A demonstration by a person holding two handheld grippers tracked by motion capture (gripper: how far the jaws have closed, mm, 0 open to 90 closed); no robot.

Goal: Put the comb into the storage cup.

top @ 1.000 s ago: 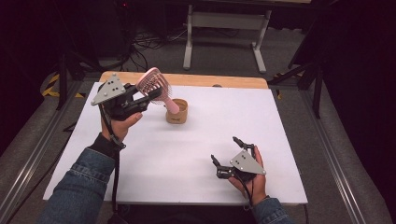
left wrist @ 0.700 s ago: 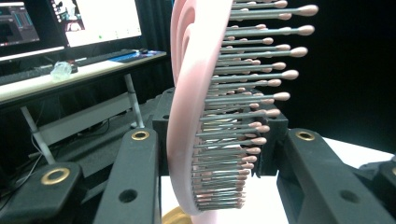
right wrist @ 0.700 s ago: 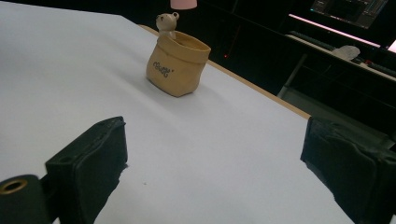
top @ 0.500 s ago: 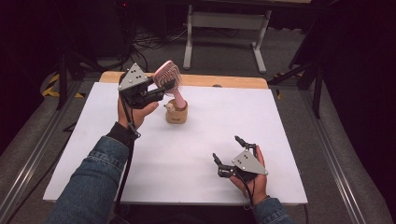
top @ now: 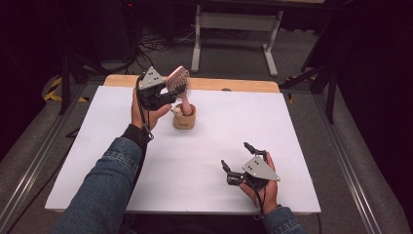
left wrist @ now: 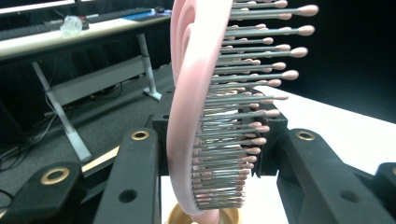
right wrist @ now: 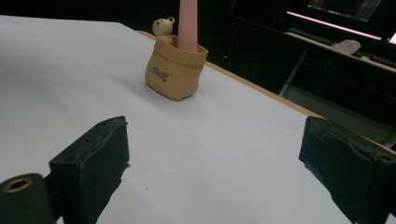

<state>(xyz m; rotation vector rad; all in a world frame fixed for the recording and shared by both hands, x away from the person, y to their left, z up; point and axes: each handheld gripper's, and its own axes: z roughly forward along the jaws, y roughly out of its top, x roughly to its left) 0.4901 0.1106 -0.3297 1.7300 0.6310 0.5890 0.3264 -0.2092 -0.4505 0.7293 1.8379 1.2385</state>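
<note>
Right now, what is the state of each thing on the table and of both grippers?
Pink hairbrush: upright, head clamped, handle down inside the holder.
Tan holder: standing upright on the white table, small bear figure at its rim.
Left gripper: jaws shut on the brush head.
Right gripper: jaws open, nothing between them, held low over the table.

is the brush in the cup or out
In: the brush handle stands inside the cup, head upright, clamped by the left gripper.
</note>
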